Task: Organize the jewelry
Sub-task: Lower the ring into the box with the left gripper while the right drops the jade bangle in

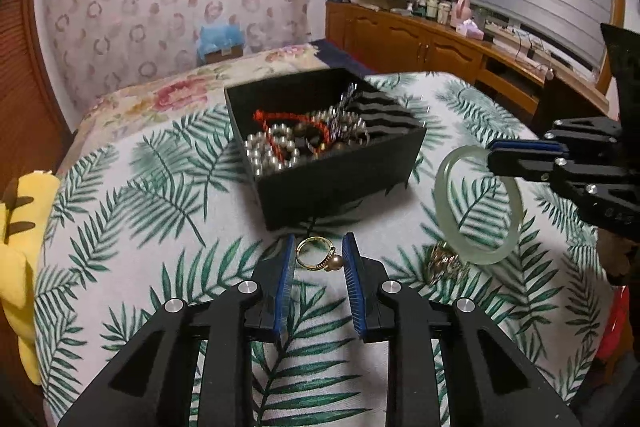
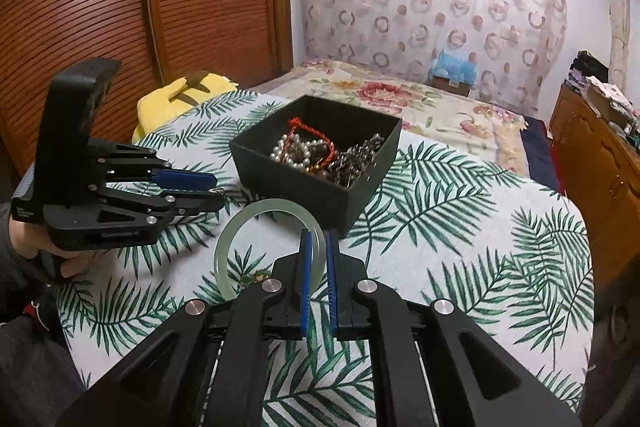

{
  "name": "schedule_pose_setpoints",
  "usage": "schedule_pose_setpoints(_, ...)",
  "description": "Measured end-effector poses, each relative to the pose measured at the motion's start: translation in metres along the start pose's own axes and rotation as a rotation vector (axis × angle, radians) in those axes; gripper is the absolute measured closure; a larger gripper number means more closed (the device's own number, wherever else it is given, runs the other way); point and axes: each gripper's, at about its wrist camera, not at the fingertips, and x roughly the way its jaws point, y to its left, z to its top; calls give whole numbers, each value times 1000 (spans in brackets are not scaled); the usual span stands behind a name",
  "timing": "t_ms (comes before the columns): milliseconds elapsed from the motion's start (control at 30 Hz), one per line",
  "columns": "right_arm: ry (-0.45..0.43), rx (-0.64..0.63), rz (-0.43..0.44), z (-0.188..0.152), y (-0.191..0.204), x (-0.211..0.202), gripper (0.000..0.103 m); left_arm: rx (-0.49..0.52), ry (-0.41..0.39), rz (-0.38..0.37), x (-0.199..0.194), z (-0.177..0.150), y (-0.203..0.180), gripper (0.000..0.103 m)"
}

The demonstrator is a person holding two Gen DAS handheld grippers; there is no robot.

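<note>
One bangle [image 2: 269,223], one ring [image 1: 318,254], one box [image 1: 340,183].

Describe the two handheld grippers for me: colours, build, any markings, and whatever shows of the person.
Both the left gripper and the right gripper are matte black, with angular linkage arms, round silver pivot bolts and ribbed blue pads on their fingers. The left gripper's body bears small pale lettering, unreadable here. No cables show. A bare hand with a dark sleeve grips its handle.

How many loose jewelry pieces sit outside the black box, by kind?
Jade-green bangle, held by the right gripper: 1
Gold ring with pearl, between the left gripper fingers: 1
Gold ornate piece under the bangle: 1
Total: 3
</note>
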Motion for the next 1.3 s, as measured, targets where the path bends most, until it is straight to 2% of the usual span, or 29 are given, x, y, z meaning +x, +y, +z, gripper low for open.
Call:
schedule_pose_setpoints(367,-63,-8,-36,29,-12,-12,95,4,-87,11,-14,38,2,81)
schedule_pose_setpoints(900,-79,18,-78,64,-33,6,95,-11,-91,22,8,71,12,80)
schedule_pose_setpoints(1000,-79,17,-84,68,-32,8,95,-24,-95,22,10,75,13,75)
schedule_pose_setpoints(1067,-80,13,-86,72,-31,11,95,-28,-101,24,10,75,14,68)
schedule_pose_setpoints(1300,-77,7,-88,83,-25,26,95,-42,-111,40,2,69,23,60)
